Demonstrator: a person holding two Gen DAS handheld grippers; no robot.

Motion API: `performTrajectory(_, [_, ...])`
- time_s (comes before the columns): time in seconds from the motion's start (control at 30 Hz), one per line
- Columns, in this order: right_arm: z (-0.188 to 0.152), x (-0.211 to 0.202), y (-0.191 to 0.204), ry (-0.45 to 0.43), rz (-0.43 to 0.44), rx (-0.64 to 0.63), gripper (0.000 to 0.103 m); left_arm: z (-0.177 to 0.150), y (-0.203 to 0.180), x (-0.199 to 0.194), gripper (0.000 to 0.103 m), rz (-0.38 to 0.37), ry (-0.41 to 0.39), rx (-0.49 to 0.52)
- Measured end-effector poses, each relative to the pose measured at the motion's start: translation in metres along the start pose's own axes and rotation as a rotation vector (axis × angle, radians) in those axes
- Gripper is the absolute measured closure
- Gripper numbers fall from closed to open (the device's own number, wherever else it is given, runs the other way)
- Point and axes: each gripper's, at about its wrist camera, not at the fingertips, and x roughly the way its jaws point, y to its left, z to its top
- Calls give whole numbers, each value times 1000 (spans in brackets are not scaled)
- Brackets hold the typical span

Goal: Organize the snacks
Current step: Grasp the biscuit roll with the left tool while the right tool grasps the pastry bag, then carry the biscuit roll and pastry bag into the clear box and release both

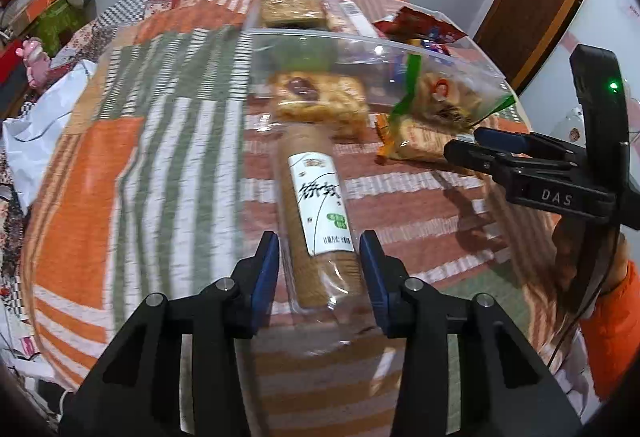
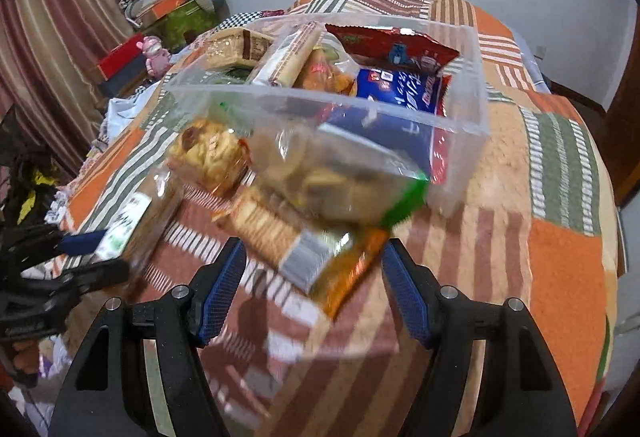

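One long clear-wrapped biscuit roll (image 1: 320,213), brown with a white label, lies on the patchwork bedspread (image 1: 160,157) before the clear plastic bin (image 2: 460,125). Left gripper (image 1: 319,257) straddles it, wide; right gripper (image 2: 312,277) wide.

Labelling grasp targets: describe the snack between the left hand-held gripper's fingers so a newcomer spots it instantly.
On the patchwork bedspread, in front of the clear plastic bin, lies a long biscuit roll in clear wrap. It lies between the open fingers of the left hand-held gripper. Unlike the flat packets beside it, it is cylindrical, brown, with a white label in black calligraphy.
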Motion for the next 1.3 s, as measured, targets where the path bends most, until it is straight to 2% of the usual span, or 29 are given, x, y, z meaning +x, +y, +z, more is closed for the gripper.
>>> performTrajectory(0.07, [-5, 1, 4, 23, 52, 6, 37, -2, 6, -3, 61, -3, 0, -4])
performTrajectory(0.17, [-17, -2, 15, 60, 104, -5, 44, 0, 14, -4, 61, -22, 0, -23])
performTrajectory(0.33, [-30, -14, 28, 80, 157, -41, 45, 7, 7, 7, 59, -24, -2, -5])
performTrajectory(0.5, [-21, -20, 27, 38, 116, -55, 45, 9, 2, 27, 59, 13, -4, 11])
performTrajectory(0.63, [-10, -5, 27, 52, 120, -67, 45, 6, -2, 26, 62, 29, -33, 43])
performTrajectory(0.77, [1, 14, 35, 88, 157, -67, 45, 5, 4, 25, 63, 4, -39, 31])
performTrajectory(0.9, [1, 27, 43, 101, 134, -74, 45, 3, 4, 24, 64, 5, -48, 38])
performTrajectory(0.93, [1, 26, 45, 94, 121, -82, 47, 2, 4, 23, 64, 8, -51, 43])
performTrajectory(1.0, [-3, 24, 49, 88, 95, -105, 66, 2, 3, 22, 64, 13, -54, 46])
performTrajectory(1.13, [-4, 13, 44, 80, 119, -93, 68, 4, 1, 13, 64, 12, -72, 48])
performTrajectory(1.3, [-7, -14, 38, 30, 148, -71, 69, 11, -3, -7, 64, 5, -118, 54])
